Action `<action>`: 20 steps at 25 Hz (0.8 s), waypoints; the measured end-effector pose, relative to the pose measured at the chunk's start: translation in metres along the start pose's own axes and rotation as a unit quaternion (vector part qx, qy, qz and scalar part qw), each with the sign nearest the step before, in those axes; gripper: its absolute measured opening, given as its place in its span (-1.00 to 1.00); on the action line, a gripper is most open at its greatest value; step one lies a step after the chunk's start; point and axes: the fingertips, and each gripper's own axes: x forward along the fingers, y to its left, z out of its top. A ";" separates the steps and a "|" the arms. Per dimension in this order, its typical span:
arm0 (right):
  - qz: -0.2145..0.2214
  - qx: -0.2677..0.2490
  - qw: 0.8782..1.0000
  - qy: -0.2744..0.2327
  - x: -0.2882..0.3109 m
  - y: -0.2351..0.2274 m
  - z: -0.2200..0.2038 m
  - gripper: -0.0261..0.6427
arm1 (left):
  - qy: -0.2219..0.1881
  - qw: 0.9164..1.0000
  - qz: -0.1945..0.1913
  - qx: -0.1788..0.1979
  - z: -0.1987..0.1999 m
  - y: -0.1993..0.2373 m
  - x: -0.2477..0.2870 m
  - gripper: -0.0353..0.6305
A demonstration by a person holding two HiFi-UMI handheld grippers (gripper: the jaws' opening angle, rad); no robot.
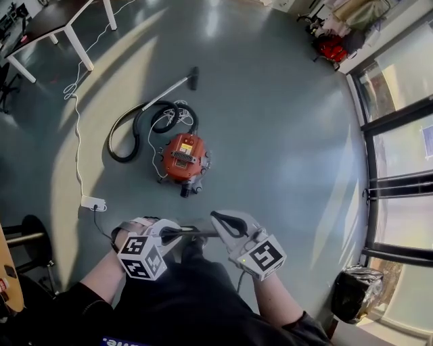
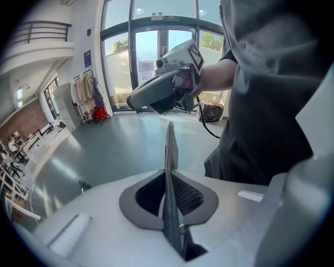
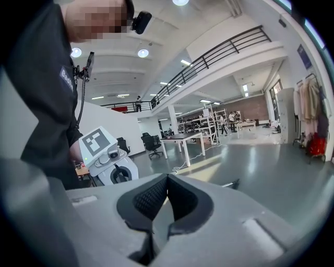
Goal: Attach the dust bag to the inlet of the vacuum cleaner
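1. L gripper [image 2: 168, 180]: jaws nearly shut, clamped on a thin grey woven sheet, the dust bag [image 2: 169, 146]. Bag is flat and seen edge-on; it stands up from between the pads and tapers to a tip just below the R gripper body.
2. R gripper [image 3: 167, 180]: jaws fully together, pads meet at the tip, nothing held.
3. Both grippers are at the person's front, close together, approx. level w/ each other. In the head view a flat grey strip runs between them.
4. Vacuum cleaner [image 1: 184, 157]: orange-red canister, sits on the grey floor [image 1: 284, 135], ahead of the person and well apart from both grippers.
5. Black hose [image 1: 139, 121] coils at the canister's far-left side; wand extends away from the person.
6. Inlet: can't be made out at this res.
7. White power strip [image 1: 93, 203] lies on the floor left of the canister; white cable runs from it toward the table [image 1: 61, 19].
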 end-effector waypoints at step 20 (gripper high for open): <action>-0.011 0.018 1.000 0.023 0.083 -0.005 -0.021 -0.94 | -0.007 0.999 -0.035 0.011 -0.058 0.035 0.012 -0.77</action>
